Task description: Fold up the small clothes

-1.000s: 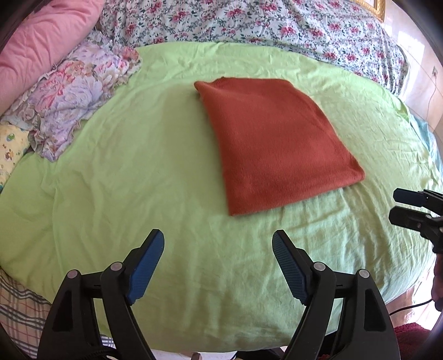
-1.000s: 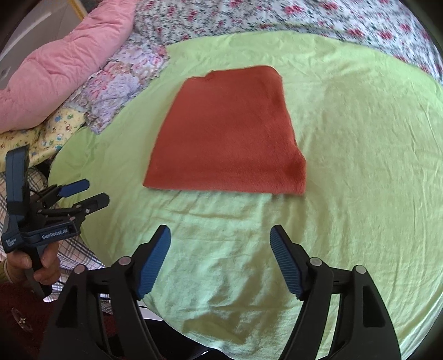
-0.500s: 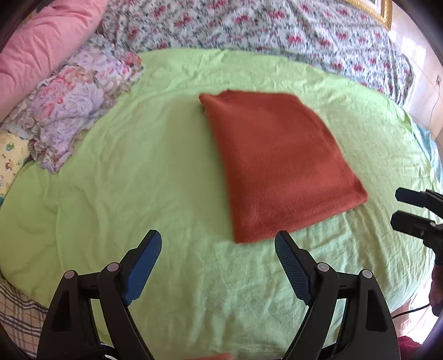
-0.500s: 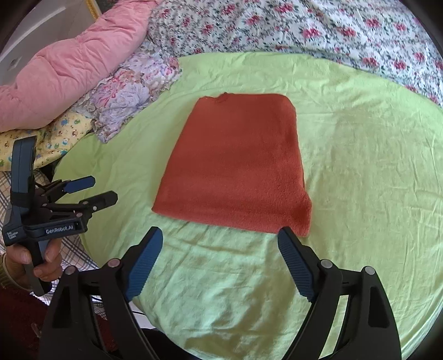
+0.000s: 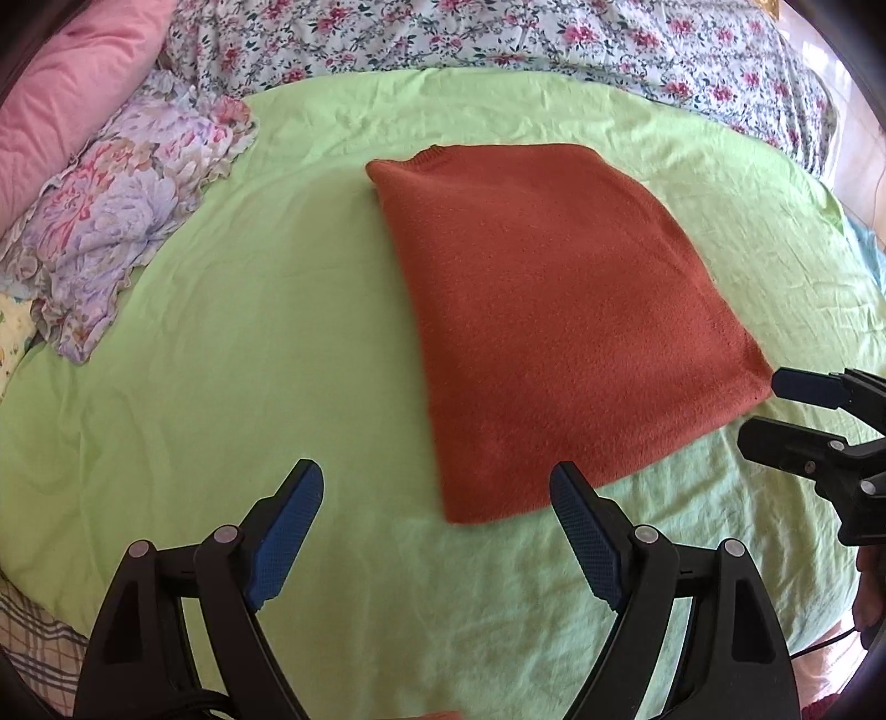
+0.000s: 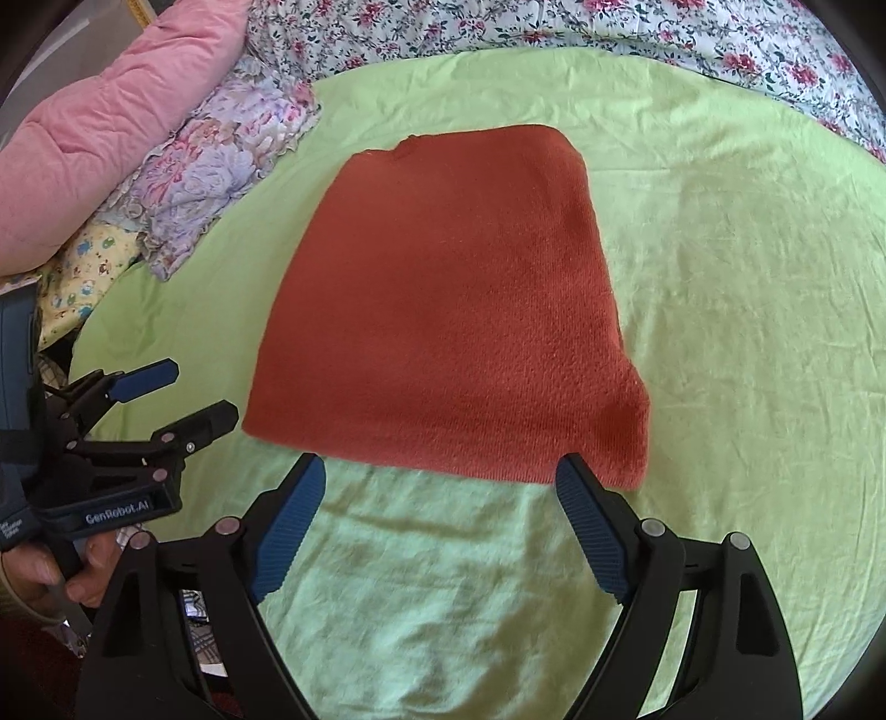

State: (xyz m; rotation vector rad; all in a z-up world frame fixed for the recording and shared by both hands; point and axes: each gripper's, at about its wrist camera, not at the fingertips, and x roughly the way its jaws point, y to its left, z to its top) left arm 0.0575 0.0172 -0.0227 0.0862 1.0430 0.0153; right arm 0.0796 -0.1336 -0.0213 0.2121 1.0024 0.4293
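- Left wrist view: our left gripper stands wide apart, its blue pads bare and nothing between them, above the light green sheet.
- In this view the rust-red folded sweater lies flat on the sheet, from the centre out toward 3 o'clock, with its ribbed neckline at the far 12 o'clock edge.
- The sweater's near corner sits between our left fingertips, just ahead of them, and we cannot tell whether the right-hand pad touches the cloth.
- At 3 o'clock our right gripper reaches in, spread open, just beside the sweater's right corner.
- Right wrist view: our right gripper is also spread wide and holds nothing; the sweater fills the centre, its near hem just ahead of both pads.
- At 9 o'clock there, our left gripper points at the sweater's near left corner, close beside it, held in our left hand.
- At 10 o'clock we see a purple floral cloth and a pink quilt; a floral bedspread runs along 12 o'clock.
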